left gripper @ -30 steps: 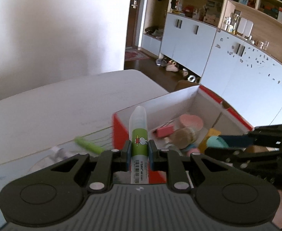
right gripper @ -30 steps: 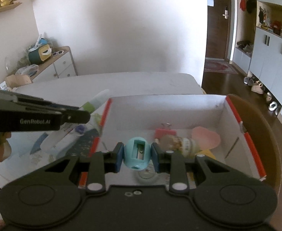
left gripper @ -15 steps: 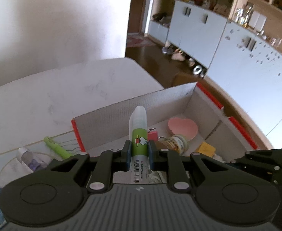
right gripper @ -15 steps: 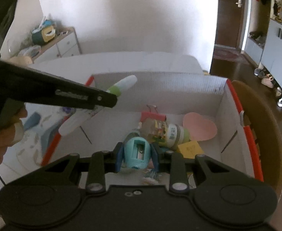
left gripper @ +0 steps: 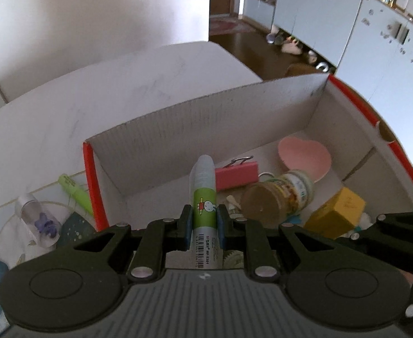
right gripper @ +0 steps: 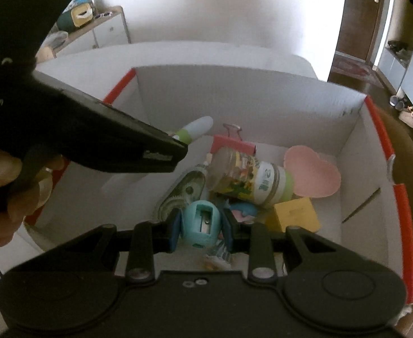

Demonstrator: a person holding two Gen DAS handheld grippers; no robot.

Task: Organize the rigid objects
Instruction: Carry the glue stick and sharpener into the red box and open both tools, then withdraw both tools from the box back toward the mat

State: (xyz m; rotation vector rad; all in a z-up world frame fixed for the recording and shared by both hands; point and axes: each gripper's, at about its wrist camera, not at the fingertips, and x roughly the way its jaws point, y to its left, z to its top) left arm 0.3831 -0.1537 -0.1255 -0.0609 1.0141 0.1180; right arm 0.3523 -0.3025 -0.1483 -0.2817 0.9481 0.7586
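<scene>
Cardboard box [left gripper: 206, 124], white inside with red outer edges, sits on the white table [left gripper: 93, 90] and holds a jumble of small things: a pink heart-shaped piece [left gripper: 305, 157], a pink binder clip [left gripper: 236, 174], a small glass jar [left gripper: 276, 197] lying on its side with a printed label, a yellow block [left gripper: 336, 217], and a correction tape dispenser [right gripper: 183, 191] beside the jar.

The left hand-held gripper [left gripper: 203, 222] is closed on a glue stick [left gripper: 203, 197], pinched at its green label, which shows a cartoon rabbit; the white part below reads "MF-5301" over a barcode. The stick's pale cap points into the box, above the binder clip.

The right hand-held gripper [right gripper: 200, 225] is clamped on a teal pencil sharpener [right gripper: 202, 222], blade slot facing the camera, held over the near part of the box above the clutter.

Outside the box, on its left, a green highlighter [left gripper: 75, 194] lies against the red wall, and a clear vial [left gripper: 38, 219] with purple bits inside rests on a patterned mat [left gripper: 9, 242].
</scene>
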